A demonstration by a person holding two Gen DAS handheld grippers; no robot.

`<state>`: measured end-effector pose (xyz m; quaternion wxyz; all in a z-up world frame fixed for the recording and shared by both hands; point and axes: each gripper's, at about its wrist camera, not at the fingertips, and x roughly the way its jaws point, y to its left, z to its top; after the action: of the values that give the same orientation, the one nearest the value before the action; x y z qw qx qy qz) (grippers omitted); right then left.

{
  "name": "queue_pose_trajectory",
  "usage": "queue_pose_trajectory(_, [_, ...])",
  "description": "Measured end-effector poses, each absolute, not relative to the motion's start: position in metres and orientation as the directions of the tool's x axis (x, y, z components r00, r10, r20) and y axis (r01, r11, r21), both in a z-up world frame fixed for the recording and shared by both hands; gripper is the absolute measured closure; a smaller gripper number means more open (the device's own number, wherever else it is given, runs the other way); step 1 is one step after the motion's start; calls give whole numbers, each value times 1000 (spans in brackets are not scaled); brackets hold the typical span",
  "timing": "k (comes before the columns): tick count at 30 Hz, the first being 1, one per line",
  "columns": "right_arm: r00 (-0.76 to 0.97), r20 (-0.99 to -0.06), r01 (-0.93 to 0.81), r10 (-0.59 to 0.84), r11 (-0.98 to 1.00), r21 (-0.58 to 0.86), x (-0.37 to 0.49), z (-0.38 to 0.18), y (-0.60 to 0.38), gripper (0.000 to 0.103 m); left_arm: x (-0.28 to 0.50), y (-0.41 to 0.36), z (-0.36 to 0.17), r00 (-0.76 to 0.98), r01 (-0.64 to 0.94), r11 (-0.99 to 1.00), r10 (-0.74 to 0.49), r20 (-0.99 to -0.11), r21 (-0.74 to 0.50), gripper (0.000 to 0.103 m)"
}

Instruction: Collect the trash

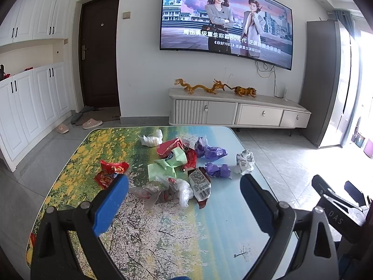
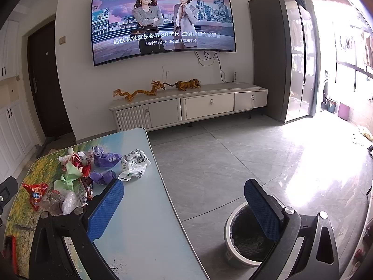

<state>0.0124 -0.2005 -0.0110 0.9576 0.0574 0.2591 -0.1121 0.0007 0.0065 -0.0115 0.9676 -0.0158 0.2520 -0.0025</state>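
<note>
Two grippers, left and right, hover with jaws spread wide and nothing between them above a table printed with a landscape. Crumpled trash, red, green, purple and white wrappers, lies heaped at the table's far end. On the floor beside the table stands a lined bin.

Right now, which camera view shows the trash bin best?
The right wrist view. The trash bin stands on the floor beside the table, its rim and dark liner visible, partly covered by a finger of the open right hand-held gripper. The left wrist view does not show the bin at all.
</note>
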Motion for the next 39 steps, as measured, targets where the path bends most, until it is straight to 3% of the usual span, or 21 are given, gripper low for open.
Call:
queue_pose_trajectory(16, [844,-503,247,-184,967,61,13,-9,-204,0,5,2,-10,869,10,998,-38,-494,-59,6])
queue_pose_trajectory(29, [814,-554,254,-176,965,67,25,-20,-205,0,26,11,-18,849,22,997,-55,-525,-69,6])
queue_pose_trajectory(39, [785,-616,170,-58,978,124,48,-23,-212,0,64,58,-30,821,-50,997,9,-571,-57,6])
